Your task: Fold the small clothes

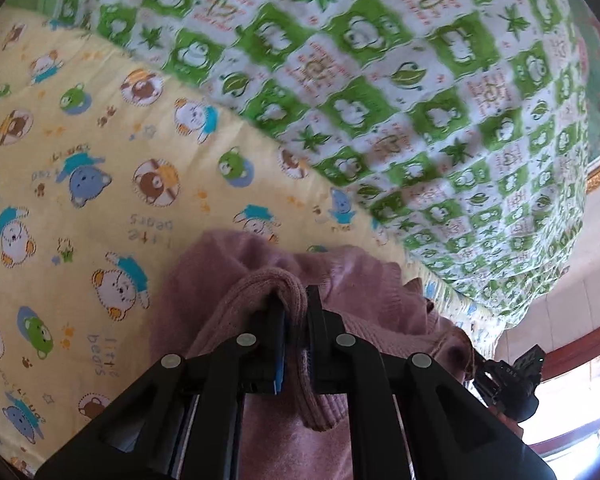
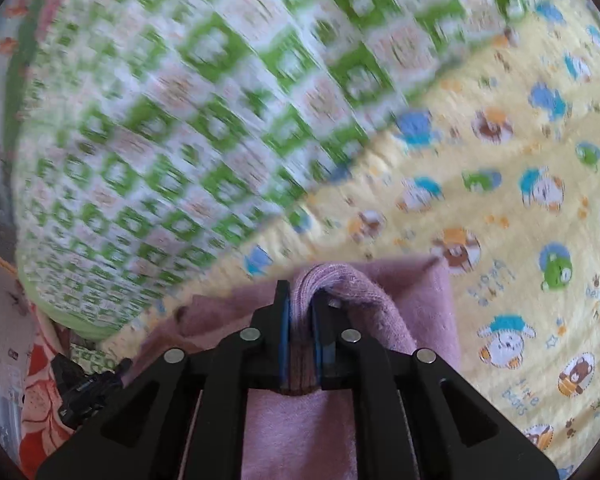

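Both the left gripper (image 1: 294, 300) and right gripper (image 2: 301, 300) pinch the pink knit sweater (image 1: 364, 300) tight above the yellow bear sheet (image 1: 100, 160), so move them together, level, to fold it neatly

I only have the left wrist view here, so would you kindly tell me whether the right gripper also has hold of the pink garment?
Observer: Yes. In the right wrist view the right gripper has its jaws closed on a ribbed edge of the pink garment.
Operator: Thank you. Is that view as sharp as mine?
Observer: No. The green checked quilt is streaked with motion blur there.
Operator: Is anything on that side that I would miss?
Observer: Yes. An orange floral fabric shows at the lower left edge, below the quilt.
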Demonstrator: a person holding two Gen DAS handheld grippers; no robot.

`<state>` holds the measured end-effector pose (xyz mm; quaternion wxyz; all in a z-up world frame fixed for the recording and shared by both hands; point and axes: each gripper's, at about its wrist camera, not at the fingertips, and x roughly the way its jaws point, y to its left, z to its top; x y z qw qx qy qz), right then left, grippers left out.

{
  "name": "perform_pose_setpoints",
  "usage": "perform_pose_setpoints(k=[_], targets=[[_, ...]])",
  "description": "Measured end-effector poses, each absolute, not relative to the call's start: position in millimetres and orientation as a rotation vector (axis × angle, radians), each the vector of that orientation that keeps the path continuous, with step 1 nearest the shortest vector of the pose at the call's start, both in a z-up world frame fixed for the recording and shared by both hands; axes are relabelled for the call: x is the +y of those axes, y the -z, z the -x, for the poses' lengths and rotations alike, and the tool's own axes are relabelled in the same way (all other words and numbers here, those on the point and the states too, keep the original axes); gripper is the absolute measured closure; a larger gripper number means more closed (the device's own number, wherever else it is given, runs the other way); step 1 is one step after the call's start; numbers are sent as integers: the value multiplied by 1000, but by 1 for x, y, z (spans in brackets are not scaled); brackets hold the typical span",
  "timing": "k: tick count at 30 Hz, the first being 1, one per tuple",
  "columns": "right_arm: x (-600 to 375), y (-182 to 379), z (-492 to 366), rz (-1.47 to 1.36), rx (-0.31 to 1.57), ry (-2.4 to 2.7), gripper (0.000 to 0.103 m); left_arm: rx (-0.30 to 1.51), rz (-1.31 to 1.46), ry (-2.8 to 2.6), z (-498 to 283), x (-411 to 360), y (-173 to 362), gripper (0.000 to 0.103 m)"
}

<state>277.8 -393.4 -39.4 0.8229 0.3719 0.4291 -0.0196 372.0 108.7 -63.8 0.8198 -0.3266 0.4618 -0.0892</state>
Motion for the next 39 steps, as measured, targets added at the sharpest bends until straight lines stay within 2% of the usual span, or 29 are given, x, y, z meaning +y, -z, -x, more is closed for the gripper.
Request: perform_pose_setpoints(k=[2, 4, 5, 6, 8, 12, 15, 22, 26, 27, 31, 33, 38, 39], targets=[[-396, 50, -274, -826, 933, 36, 89, 971, 692, 179, -365, 113, 60, 91], [-399, 45, -264, -840, 902, 40, 83, 953, 689, 176, -356, 119, 53, 80], [-401, 41, -259, -838, 886, 49, 73, 936, 677, 155, -350, 123, 47, 74], [-403, 36, -254, -834, 866, 64, 56, 922, 667, 133, -344, 127, 42, 62], [-409, 22, -241, -821, 804, 91, 44, 889, 681, 119, -331, 139, 32, 59], [-409, 2, -225, -812, 752, 64, 44, 869, 709, 199, -305, 139, 16, 59], [-387, -8, -215, -764, 743, 3, 44, 913, 621, 305, -291, 101, 10, 56], [-276, -2, -227, -510, 858, -325, 44, 1054, 421, 502, -283, -4, 36, 53], [-246, 22, -247, -521, 946, -453, 44, 1111, 359, 513, -303, -28, 59, 53], [-244, 30, -253, -525, 970, -457, 44, 1126, 323, 483, -312, -31, 67, 54], [-258, 55, -279, -491, 1015, -364, 46, 1145, 270, 435, -340, -19, 84, 77], [-275, 52, -288, -440, 962, -284, 52, 1116, 293, 411, -351, -4, 80, 78], [-337, 48, -303, -460, 844, -62, 52, 1035, 378, 215, -377, 56, 74, 76], [-346, 50, -305, -478, 839, -48, 54, 1036, 380, 188, -381, 63, 76, 86]])
